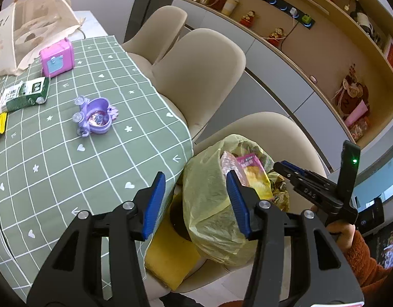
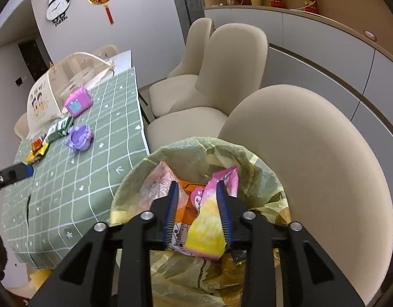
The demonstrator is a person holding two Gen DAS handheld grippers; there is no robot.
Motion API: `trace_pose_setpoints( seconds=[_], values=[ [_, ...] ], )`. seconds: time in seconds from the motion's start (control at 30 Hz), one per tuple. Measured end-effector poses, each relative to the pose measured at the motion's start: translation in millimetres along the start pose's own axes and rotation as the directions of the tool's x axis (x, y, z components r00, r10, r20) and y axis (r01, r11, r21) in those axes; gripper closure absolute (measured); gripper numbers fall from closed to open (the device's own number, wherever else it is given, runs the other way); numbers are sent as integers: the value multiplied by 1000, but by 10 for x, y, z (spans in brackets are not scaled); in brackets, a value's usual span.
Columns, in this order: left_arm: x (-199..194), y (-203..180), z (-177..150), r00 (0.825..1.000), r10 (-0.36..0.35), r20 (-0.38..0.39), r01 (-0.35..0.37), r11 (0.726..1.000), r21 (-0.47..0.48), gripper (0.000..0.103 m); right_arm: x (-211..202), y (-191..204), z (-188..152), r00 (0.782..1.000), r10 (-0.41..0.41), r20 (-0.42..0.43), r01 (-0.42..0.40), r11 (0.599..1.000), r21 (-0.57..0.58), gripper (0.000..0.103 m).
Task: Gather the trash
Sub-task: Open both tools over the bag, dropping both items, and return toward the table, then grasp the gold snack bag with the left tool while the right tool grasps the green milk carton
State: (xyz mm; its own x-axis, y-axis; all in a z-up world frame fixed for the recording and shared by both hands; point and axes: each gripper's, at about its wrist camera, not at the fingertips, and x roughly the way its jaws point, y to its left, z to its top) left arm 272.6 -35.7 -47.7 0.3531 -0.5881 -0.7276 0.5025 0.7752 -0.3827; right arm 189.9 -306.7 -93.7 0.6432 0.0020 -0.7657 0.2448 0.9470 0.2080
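The right gripper [image 2: 197, 204] hangs over the yellow plastic-lined trash bin [image 2: 135, 179] on the cream chair [image 2: 311, 166], jaws parted around a pink-and-yellow crinkly snack wrapper [image 2: 209, 227] (whether they pinch it or have let go, I cannot tell). The wrapper looks light, limp and slippery; a flat edge gives the best purchase. The left gripper [image 1: 196, 202] hovers wide apart, empty, beside the green checked tablecloth [image 1: 68, 166].

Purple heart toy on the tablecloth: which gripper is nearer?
Left. The left gripper hovers at the table edge short of the purple heart toy; the right gripper sits over the trash bag.
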Motion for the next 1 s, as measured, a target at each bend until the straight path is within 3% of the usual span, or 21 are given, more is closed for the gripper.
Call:
trace_pose_setpoints(
  seconds=[0.2, 0.37, 0.5, 0.7, 0.83, 1.0],
  values=[
    [-113, 199, -24, 1000, 14, 22, -13, 1000, -24, 56, -151, 139, 71, 999, 20, 27, -19, 1000, -10, 73],
    [-314, 501, -48, 994, 85, 66, -82, 995, -48, 56, -236, 541, 188, 996, 68, 62, -63, 995, -83, 73],
    [-564, 937, -65, 983, 148, 107, -134, 982, -131, 56, -214, 1000, 321, 989, 112, 101, -96, 983, -156, 73],
    [-1075, 1816, -111, 943, 285, 170, -226, 927, -301, 55, 26, 1862, 509, 976, 199, 85, -172, 953, -249, 73],
    [-1423, 2455, -187, 907, 375, 194, -271, 869, -414, 50, 224, 2457, 570, 973, 230, 37, -207, 928, -311, 73],
    [-1664, 3079, -268, 888, 414, 197, -277, 827, -489, 50, 399, 3083, 604, 971, 241, 6, -218, 888, -406, 73]
  ],
)
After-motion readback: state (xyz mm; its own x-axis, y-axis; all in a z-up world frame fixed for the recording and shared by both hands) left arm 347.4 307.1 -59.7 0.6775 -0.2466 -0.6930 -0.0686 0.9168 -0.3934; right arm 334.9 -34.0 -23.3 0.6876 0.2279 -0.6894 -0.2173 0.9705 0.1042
